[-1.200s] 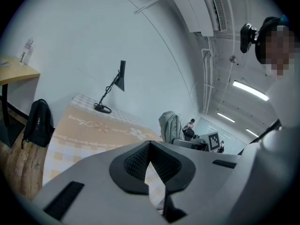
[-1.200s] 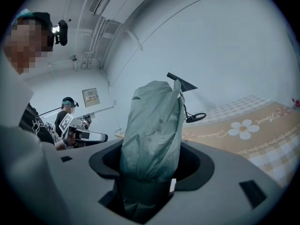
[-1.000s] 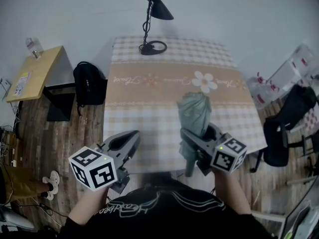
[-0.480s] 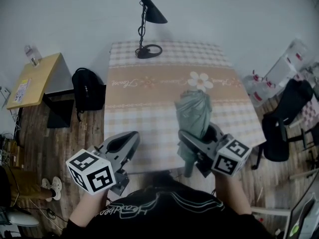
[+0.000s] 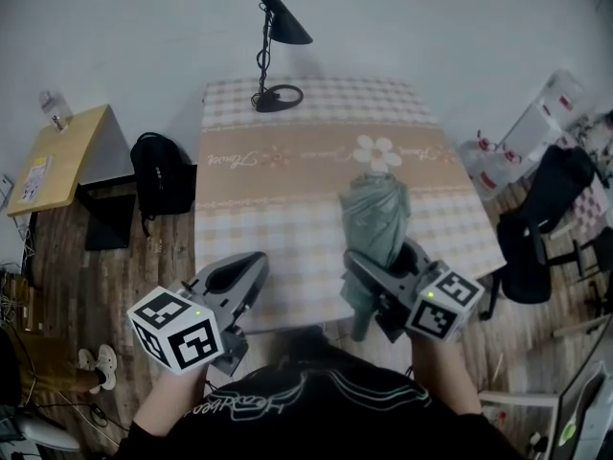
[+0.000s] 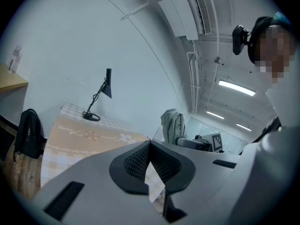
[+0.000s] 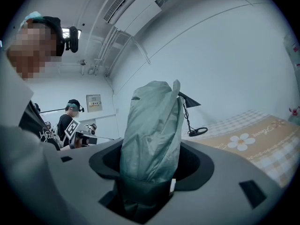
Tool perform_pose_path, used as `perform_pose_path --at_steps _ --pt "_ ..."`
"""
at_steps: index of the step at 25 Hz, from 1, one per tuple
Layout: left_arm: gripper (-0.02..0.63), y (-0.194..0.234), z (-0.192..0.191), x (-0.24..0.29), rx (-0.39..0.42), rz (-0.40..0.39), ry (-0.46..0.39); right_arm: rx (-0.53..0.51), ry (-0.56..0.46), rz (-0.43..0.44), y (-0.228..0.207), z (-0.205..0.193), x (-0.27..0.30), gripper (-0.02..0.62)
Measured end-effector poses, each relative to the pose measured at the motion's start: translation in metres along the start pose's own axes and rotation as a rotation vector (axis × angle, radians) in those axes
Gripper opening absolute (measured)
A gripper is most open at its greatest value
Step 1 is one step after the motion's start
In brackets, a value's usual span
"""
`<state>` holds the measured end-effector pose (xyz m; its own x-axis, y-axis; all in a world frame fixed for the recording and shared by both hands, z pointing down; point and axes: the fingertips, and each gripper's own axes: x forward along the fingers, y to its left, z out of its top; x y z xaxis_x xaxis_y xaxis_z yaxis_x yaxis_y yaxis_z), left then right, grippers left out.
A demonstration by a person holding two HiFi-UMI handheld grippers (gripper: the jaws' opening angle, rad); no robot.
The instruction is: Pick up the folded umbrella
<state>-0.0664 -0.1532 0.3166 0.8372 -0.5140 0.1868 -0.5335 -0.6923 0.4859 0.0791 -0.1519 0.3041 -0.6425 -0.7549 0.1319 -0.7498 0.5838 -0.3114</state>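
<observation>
Shifted slightly toward the left of the head view since a second ago, the checked table [image 5: 287, 209] and its black desk lamp [image 5: 287, 25] sit a touch further from the right edge, while both grippers keep much the same place in the frame.

A person's right gripper [image 5: 381, 252] is clamped on the folded umbrella [image 5: 374, 214], a grey-green bundle in its sleeve. The jaws stand fairly wide apart around its lower part, pads pressed on the fabric. The bundle points away from the person, over the near right part of the table, with its top just below the daisy print [image 5: 376, 151]. Its dark lower end hangs beneath the jaws by the table's near edge. It appears to be held clear of the tabletop, though no view shows the gap plainly.

At the near left corner of the table, the left gripper [image 5: 251, 262] holds nothing, its jaws brought together at the tips with only a thin wedge of cloth visible between them. A black backpack [image 5: 158, 171] rests on the wooden floor left of the table, and an office chair [image 5: 536, 247] stands to its right.
</observation>
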Motion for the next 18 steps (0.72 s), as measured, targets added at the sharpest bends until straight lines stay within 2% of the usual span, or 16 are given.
perform_pose_path --at_steps 18 --pt "-0.003 -0.011 -0.009 0.003 0.005 -0.026 0.020 -0.008 -0.012 -0.043 0.000 -0.008 -0.016 0.299"
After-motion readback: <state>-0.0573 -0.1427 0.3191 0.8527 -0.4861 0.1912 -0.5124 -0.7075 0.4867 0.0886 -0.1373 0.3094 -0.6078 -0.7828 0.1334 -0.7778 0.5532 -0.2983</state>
